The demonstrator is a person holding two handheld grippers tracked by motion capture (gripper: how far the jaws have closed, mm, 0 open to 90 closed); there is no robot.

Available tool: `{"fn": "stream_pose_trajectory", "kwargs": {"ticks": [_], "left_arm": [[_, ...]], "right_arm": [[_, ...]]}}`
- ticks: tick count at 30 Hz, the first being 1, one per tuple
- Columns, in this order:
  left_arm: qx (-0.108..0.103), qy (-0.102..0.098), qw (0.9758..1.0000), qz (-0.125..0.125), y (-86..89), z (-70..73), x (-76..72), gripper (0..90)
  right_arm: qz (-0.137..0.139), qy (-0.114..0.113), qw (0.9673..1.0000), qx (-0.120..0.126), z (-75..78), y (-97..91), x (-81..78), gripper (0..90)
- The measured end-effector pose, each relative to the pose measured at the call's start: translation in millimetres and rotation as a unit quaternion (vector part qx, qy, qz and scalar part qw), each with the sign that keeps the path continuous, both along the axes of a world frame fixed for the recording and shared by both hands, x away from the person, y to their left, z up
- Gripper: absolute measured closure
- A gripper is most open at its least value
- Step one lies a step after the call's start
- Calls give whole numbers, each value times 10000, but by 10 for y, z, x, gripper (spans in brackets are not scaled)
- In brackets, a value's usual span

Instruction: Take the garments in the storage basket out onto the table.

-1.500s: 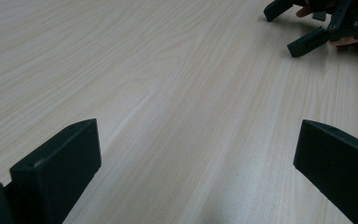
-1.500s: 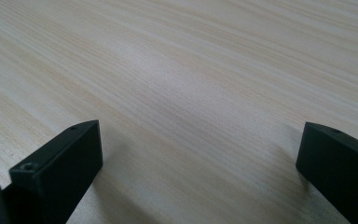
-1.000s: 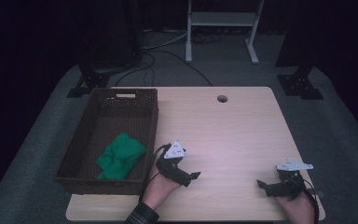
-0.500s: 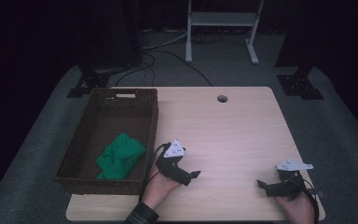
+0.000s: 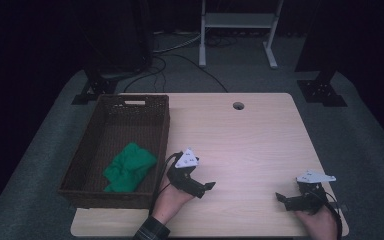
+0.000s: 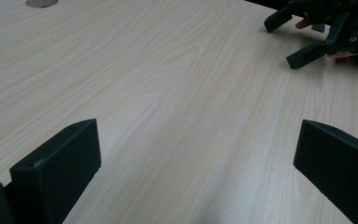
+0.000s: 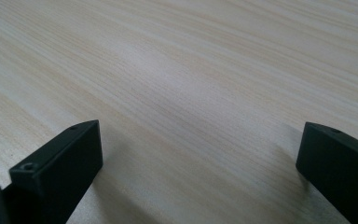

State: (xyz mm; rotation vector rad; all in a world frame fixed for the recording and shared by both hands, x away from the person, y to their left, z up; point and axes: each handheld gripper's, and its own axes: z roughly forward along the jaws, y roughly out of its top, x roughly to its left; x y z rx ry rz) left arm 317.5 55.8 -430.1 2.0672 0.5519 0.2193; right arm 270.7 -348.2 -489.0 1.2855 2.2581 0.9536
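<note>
Your left tool (image 5: 206,187) and right tool (image 5: 281,198) both rest low on the bare desk (image 5: 250,135), jaws spread wide and gripping nothing, with the green cloth (image 5: 129,167) lying in the wicker basket (image 5: 162,131) just left of your left tool.

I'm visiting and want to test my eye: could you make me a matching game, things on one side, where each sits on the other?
Things:
1. green cloth
2. basket
3. left gripper
4. right gripper

Places:
A. near the table's front right corner, jaws open
B. inside the basket, toward its near end
C. on the table's left side
D. just right of the basket's near end, jaws open

Pairs: 1-B, 2-C, 3-D, 4-A
</note>
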Motion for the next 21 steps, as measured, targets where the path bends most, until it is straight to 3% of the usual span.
{"fn": "stream_pose_trajectory", "kwargs": {"ticks": [21], "left_arm": [[-80,-33,10000,29,-2,86,16,0]], "right_arm": [[0,1,10000,0,0,0,0,0]]}}
